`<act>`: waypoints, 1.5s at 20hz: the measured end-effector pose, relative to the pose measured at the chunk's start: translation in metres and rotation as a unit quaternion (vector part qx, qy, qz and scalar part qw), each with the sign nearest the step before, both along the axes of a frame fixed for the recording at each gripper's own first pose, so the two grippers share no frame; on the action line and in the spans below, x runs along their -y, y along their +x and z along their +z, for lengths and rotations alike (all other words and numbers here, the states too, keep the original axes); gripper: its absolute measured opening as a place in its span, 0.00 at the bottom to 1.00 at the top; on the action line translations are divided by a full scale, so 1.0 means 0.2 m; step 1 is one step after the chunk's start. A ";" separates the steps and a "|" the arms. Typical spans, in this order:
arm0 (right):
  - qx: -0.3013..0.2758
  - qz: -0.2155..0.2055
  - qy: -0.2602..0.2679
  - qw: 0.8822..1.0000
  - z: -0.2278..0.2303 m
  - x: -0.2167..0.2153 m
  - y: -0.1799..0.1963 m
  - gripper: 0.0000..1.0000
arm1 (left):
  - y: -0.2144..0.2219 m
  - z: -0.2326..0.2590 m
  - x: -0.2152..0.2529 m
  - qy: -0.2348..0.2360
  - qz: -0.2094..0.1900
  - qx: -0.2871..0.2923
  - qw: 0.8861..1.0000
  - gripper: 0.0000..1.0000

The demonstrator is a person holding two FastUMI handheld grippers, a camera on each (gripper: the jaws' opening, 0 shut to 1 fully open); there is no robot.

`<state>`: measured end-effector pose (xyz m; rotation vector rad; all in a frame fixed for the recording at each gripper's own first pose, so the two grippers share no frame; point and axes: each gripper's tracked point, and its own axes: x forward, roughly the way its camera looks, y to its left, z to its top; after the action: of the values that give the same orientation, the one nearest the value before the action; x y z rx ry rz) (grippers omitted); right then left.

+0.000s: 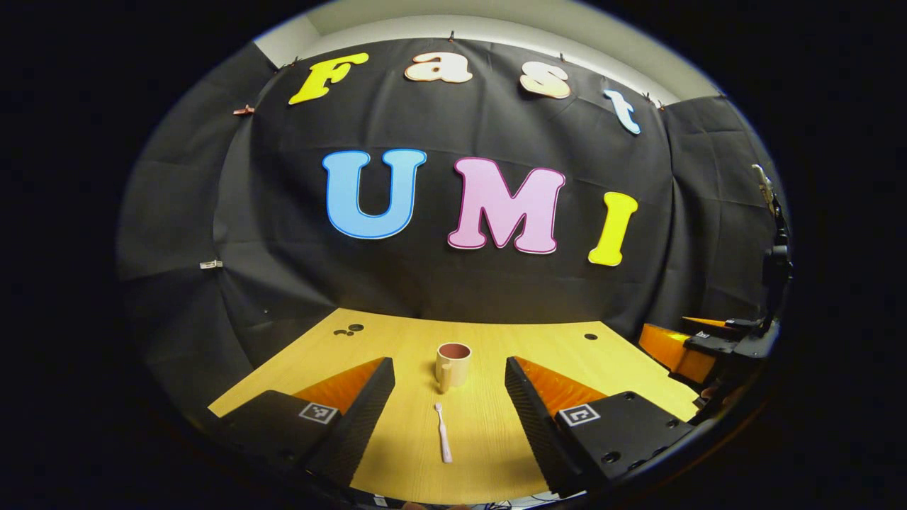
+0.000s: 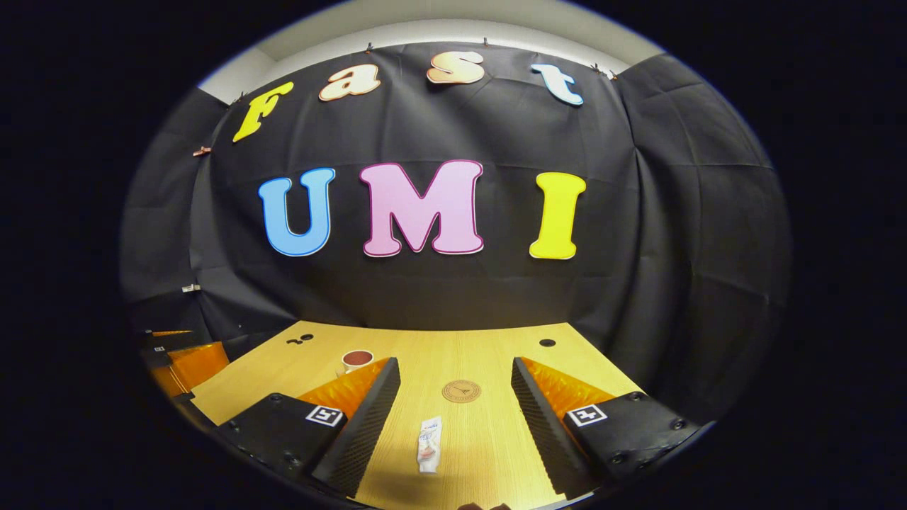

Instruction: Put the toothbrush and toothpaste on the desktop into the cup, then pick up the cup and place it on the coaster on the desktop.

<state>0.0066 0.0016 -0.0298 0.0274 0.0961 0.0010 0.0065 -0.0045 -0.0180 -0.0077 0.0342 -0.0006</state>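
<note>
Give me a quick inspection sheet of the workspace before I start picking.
Surface: wooden desktop, a few round holes near its far edge.
Job's things: toothbrush lying flat in front of the upright cup; toothpaste lying flat, short of the coaster.
Clutter: nothing seen.
Grippers: left gripper open, straddling the toothbrush line; right gripper open, toothpaste between its fingers, untouched.
Cables: nothing seen.
Surroundings: black cloth wall.

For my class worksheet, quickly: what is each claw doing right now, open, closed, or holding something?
Left claw: open, holding nothing, toothbrush lying between its fingers.
Right claw: open, holding nothing, toothpaste lying between its fingers.
</note>
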 end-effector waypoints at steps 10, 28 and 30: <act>-0.077 0.001 0.011 0.997 -0.20 0.02 0.09 0.97 | 0.03 -0.04 -0.05 0.004 0.016 -0.010 1.000 0.98; -0.246 0.085 -0.041 0.965 -0.80 -0.23 0.41 0.98 | 0.09 -0.25 -0.20 -0.023 0.100 -0.079 0.992 0.97; -0.271 0.087 -0.043 0.958 -0.90 -0.24 0.43 0.98 | 0.09 -0.28 -0.22 -0.029 0.115 -0.089 0.989 0.98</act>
<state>0.0934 0.0495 -0.2095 -0.0695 0.6482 0.1668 0.0237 0.0403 -0.0739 -0.0705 0.2113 0.2303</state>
